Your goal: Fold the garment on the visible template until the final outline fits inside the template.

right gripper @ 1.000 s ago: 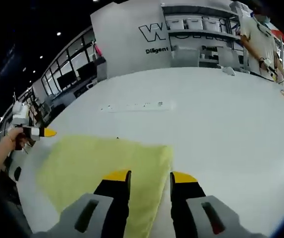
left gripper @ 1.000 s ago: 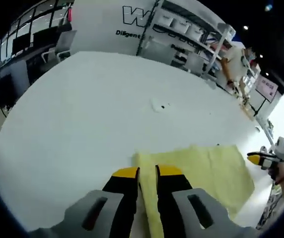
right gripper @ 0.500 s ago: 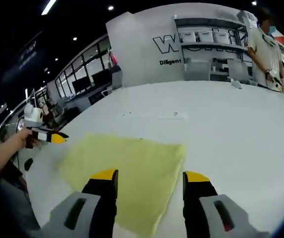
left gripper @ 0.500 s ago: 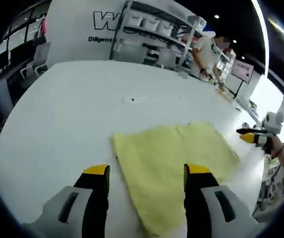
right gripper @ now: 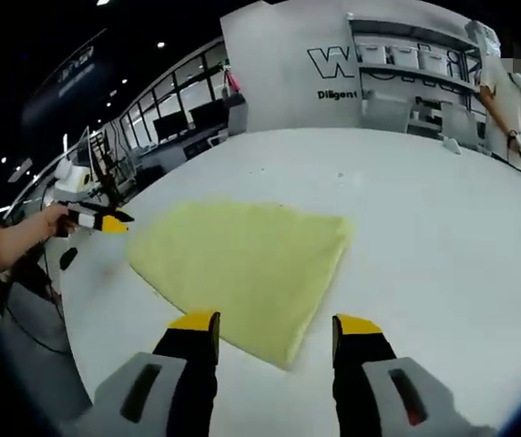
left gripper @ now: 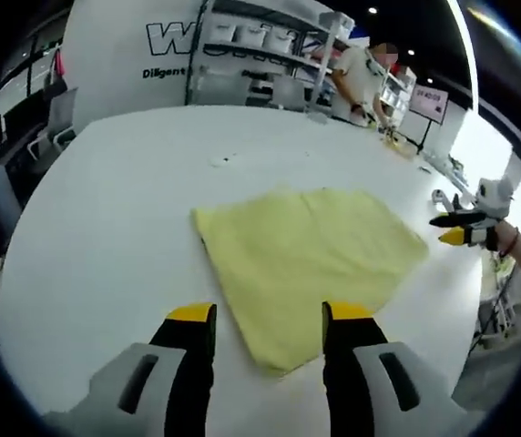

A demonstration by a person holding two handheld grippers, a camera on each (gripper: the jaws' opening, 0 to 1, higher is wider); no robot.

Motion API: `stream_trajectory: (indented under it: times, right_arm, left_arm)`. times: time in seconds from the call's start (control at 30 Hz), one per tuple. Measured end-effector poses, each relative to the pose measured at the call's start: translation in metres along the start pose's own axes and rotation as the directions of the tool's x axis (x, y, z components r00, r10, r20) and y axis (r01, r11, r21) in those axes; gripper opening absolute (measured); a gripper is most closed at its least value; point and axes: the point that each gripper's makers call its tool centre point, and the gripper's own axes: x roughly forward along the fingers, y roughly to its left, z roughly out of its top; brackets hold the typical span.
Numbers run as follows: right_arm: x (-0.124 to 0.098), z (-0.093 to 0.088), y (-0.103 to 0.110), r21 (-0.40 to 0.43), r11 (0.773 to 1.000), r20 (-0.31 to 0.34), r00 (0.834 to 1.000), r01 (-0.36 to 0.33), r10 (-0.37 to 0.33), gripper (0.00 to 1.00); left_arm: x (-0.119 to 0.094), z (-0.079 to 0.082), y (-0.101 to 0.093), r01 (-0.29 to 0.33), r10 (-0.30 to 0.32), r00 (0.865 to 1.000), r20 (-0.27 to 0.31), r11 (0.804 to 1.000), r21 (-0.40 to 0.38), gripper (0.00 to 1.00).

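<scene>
A yellow garment (left gripper: 306, 257) lies flat on a big white table (left gripper: 106, 228). It is folded into a neat shape with straight edges. In the left gripper view its near corner sits between the two jaws, a little past their yellow tips. The left gripper (left gripper: 270, 314) has its jaws spread apart, and they hold nothing. They hang just above the table, near the cloth but not touching it.

In the right gripper view the same garment (right gripper: 242, 264) lies on the table (right gripper: 424, 237), with its near corner pointing at the gap between the jaws. The right gripper (right gripper: 276, 321) also has its jaws spread wide, with nothing in them.

Each gripper shows up small in the other view. In the left gripper view the right gripper (left gripper: 456, 228) is at the far right side of the table, held by a hand (left gripper: 506, 244), well apart from the cloth. In the right gripper view the left gripper (right gripper: 97, 218) is at the left edge of the table, held by a hand (right gripper: 51, 221), just beside the left corner of the cloth.

Far behind the table there is a white wall with dark letters (right gripper: 333, 68) and shelves (left gripper: 270, 55). A person (left gripper: 356, 77) stands by the shelves.
</scene>
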Motion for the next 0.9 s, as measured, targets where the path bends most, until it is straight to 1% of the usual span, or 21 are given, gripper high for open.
stream_trajectory:
  times: [0.03, 0.13, 0.2, 0.23, 0.27, 0.33, 0.47, 0.53, 0.57, 0.6, 0.67, 0.7, 0.73, 0.77, 0.9]
  right_arm:
    - [-0.001, -0.003, -0.001, 0.002, 1.000, -0.006, 1.000, -0.001, 0.001, 0.44]
    - [-0.003, -0.010, -0.002, 0.012, 1.000, -0.014, 1.000, -0.003, 0.003, 0.43]
    - [-0.002, -0.016, -0.003, 0.013, 1.000, -0.030, 1.000, -0.007, 0.007, 0.41]
    - [-0.002, -0.020, -0.001, 0.003, 1.000, -0.051, 0.999, -0.013, 0.013, 0.39]
    - [-0.002, -0.023, -0.001, -0.001, 1.000, -0.064, 0.998, -0.012, 0.011, 0.39]
    - [-0.001, -0.026, -0.001, -0.010, 1.000, -0.073, 0.997, -0.010, 0.009, 0.38]
    - [0.002, -0.030, -0.001, 0.000, 1.000, -0.072, 0.997, -0.010, 0.010, 0.33]
    - [0.004, -0.032, -0.001, 0.001, 1.000, -0.074, 0.997, -0.012, 0.012, 0.32]
    - [0.006, -0.033, -0.001, 0.003, 1.000, -0.078, 0.997, -0.011, 0.011, 0.32]
    - [0.007, -0.035, -0.001, 0.004, 1.000, -0.083, 0.996, -0.009, 0.009, 0.32]
    - [0.009, -0.036, -0.002, 0.004, 1.000, -0.084, 0.996, -0.004, 0.005, 0.31]
    - [0.009, -0.037, -0.002, 0.004, 1.000, -0.083, 0.997, -0.003, 0.004, 0.31]
    - [0.010, -0.037, -0.002, 0.006, 1.000, -0.080, 0.997, -0.004, 0.004, 0.30]
    - [0.010, -0.037, -0.001, 0.010, 1.000, -0.077, 0.997, -0.004, 0.005, 0.29]
    - [0.013, -0.042, -0.004, 0.004, 1.000, -0.087, 0.996, 0.006, -0.005, 0.27]
  left_arm:
    - [-0.002, -0.004, 0.000, 0.004, -0.004, 1.000, 0.001, 1.000, -0.004, 0.42]
    - [-0.005, -0.018, 0.000, 0.011, -0.011, 1.000, -0.024, 1.000, -0.024, 0.40]
    - [-0.009, -0.028, 0.002, 0.009, -0.010, 0.999, -0.046, 1.000, -0.016, 0.36]
    - [-0.011, -0.033, 0.003, 0.003, -0.003, 0.999, -0.053, 1.000, -0.007, 0.34]
    - [-0.013, -0.036, 0.003, 0.001, -0.001, 0.998, -0.056, 1.000, 0.007, 0.34]
    - [-0.014, -0.042, 0.003, 0.004, -0.003, 0.998, -0.069, 1.000, 0.009, 0.34]
    - [-0.012, -0.050, 0.004, 0.013, -0.011, 0.996, -0.089, 1.000, 0.017, 0.25]
    - [-0.010, -0.052, 0.003, 0.031, -0.029, 0.996, -0.087, 0.999, 0.018, 0.22]
    - [-0.007, -0.054, 0.002, 0.044, -0.045, 0.995, -0.092, 0.999, -0.006, 0.22]
    - [-0.004, -0.058, 0.004, 0.035, -0.039, 0.994, -0.100, 0.999, -0.035, 0.21]
    - [-0.002, -0.061, 0.005, 0.035, -0.040, 0.994, -0.106, 0.998, -0.046, 0.19]
    - [0.000, -0.061, 0.005, 0.039, -0.046, 0.995, -0.089, 0.996, -0.080, 0.17]
    - [0.000, -0.061, 0.004, 0.045, -0.053, 0.995, -0.089, 0.995, -0.091, 0.15]
    - [0.001, -0.062, 0.000, 0.065, -0.075, 0.994, -0.083, 0.990, -0.122, 0.13]
    - [0.004, -0.063, -0.001, 0.067, -0.077, 0.994, -0.078, 0.990, -0.126, 0.09]
